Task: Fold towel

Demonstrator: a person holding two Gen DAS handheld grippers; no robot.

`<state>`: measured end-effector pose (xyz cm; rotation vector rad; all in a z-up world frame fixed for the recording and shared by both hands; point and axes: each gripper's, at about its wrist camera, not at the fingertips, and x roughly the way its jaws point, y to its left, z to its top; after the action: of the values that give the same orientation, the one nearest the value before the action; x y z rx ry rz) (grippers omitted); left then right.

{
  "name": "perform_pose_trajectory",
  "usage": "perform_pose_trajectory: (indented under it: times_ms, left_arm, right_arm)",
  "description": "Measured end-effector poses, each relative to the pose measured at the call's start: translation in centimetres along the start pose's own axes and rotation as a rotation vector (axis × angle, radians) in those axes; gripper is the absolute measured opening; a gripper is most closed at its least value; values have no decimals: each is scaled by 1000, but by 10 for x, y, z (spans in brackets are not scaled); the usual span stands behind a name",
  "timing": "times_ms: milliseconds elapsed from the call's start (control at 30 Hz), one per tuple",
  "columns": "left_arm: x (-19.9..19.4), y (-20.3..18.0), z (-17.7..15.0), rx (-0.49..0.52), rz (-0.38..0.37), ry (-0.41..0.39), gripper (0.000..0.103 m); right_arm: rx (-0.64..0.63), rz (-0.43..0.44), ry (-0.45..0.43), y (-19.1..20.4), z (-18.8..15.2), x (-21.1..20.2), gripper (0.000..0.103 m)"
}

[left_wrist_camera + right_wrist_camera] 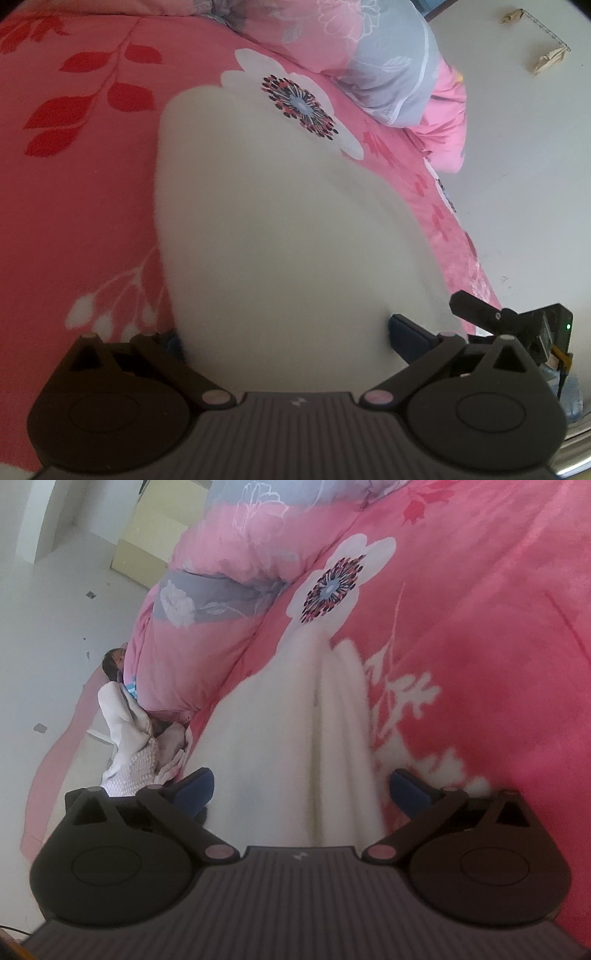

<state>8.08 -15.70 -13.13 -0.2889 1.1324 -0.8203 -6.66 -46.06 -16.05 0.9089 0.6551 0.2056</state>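
Observation:
A white fluffy towel [280, 206] lies on the pink flowered bedspread [81, 184]. In the left wrist view it fills the middle of the picture. My left gripper [288, 332] stands open over its near end, with the towel between the wide-set fingers [406, 332]; the left finger is mostly hidden behind the cloth. In the right wrist view the towel [314, 731] shows a long fold ridge running away from me. My right gripper [303, 786] is open wide, and the towel's near end lies between its blue pads [195, 786] without being pinched. Part of that gripper [480, 314] shows at the left view's right edge.
A bunched pink and grey quilt [391, 74] lies at the bed's far end [207, 602]. The bed's edge drops to a white floor [524, 184]. A heap of pale clothes [133, 738] sits by the bed. A wire rack [546, 33] lies on the floor.

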Motion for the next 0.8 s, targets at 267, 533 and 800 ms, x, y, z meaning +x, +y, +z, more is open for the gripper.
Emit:
perform_pose_trajectory:
  times_ms: [267,533,800]
  left_arm:
    - [2,-3,0,14,21,0,103]
    - [1,-4,-4,1,29,-21,103]
    - [1,-1,-2,1,15,-16,103]
  right_arm:
    - [-91,-44,70,12,9,21,102]
    - [-166,-94,152,23,11,28,102]
    - [-192,-147,217,33,16,34,102]
